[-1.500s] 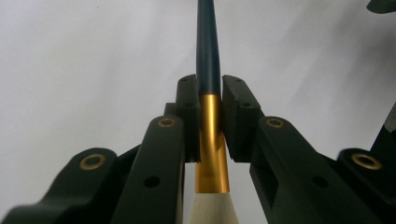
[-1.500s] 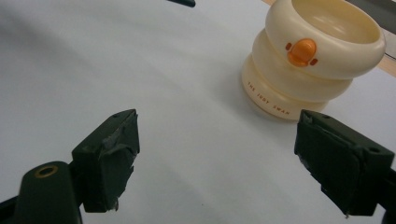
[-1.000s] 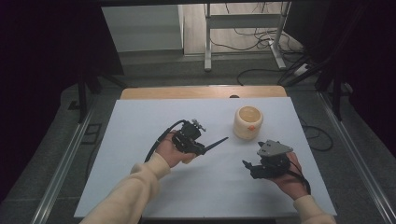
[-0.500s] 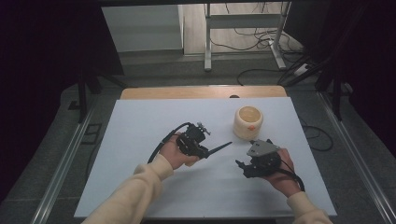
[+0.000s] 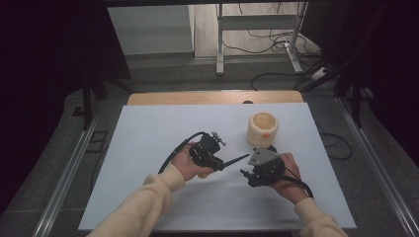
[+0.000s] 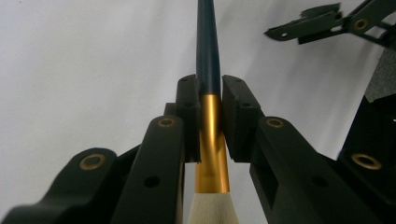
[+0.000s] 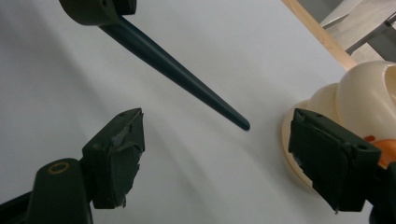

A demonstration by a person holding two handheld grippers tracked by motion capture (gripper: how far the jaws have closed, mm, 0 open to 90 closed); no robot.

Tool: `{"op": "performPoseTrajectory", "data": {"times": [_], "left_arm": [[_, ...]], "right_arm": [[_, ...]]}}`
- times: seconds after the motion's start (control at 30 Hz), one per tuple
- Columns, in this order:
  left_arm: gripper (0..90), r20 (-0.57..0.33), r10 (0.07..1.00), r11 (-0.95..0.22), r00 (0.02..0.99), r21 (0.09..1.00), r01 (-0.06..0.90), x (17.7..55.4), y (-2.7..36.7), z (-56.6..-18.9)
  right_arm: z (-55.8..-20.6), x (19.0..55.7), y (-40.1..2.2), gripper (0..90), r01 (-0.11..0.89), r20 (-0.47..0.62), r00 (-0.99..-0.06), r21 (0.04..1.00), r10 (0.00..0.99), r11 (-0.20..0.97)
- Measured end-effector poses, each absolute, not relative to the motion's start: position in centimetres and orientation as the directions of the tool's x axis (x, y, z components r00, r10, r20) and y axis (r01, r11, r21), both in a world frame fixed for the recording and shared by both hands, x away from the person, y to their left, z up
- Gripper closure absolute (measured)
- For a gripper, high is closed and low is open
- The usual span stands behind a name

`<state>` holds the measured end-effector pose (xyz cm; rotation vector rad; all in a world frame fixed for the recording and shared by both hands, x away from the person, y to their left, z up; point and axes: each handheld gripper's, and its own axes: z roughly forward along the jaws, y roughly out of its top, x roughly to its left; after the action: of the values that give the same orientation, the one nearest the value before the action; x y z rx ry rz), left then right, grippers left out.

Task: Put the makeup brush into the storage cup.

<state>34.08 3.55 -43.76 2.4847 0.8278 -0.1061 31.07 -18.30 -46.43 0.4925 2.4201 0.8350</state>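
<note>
Handover step, mid-desk point(image 5: 148, 128): left claw point(image 6: 209, 100) clamped a brush point(image 6: 208, 51) at its gold collar; right claw point(image 7: 224, 158), wide open and empty, apparently needed to close on the handle tip.

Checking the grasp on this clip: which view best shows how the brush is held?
The left gripper view: the brush sits clamped between the left gripper pads at its gold ferrule. The right gripper view shows its dark tapered handle; the high view shows it small, pointing toward the right gripper.

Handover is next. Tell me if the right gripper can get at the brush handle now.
Probably yes. The right gripper is open, and the brush handle held by the left gripper points at the gap between its fingers, apart from the cream pot.
</note>
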Motion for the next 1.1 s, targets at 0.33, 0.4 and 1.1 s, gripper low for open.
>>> {"op": "performPoseTrajectory", "data": {"times": [0.33,0.4,1.1], "left_arm": [[78.6,-0.230,0.524,-0.694,0.820,0.442,0.568,34.1,3.1,-43.8],[78.6,-0.229,0.522,-0.698,0.822,0.439,0.566,34.1,3.0,-43.8],[78.5,-0.277,0.471,-0.715,0.838,0.437,0.546,34.0,2.5,-43.9]], "right_arm": [[-46.9,31.1,-16.7,22.2,0.124,-0.388,-0.811,0.619,0.439,0.776],[-47.0,31.1,-16.4,23.0,0.114,-0.393,-0.814,0.614,0.428,0.781],[-47.9,29.9,-13.3,69.7,-0.105,-0.518,-0.837,0.470,0.178,0.877]]}}
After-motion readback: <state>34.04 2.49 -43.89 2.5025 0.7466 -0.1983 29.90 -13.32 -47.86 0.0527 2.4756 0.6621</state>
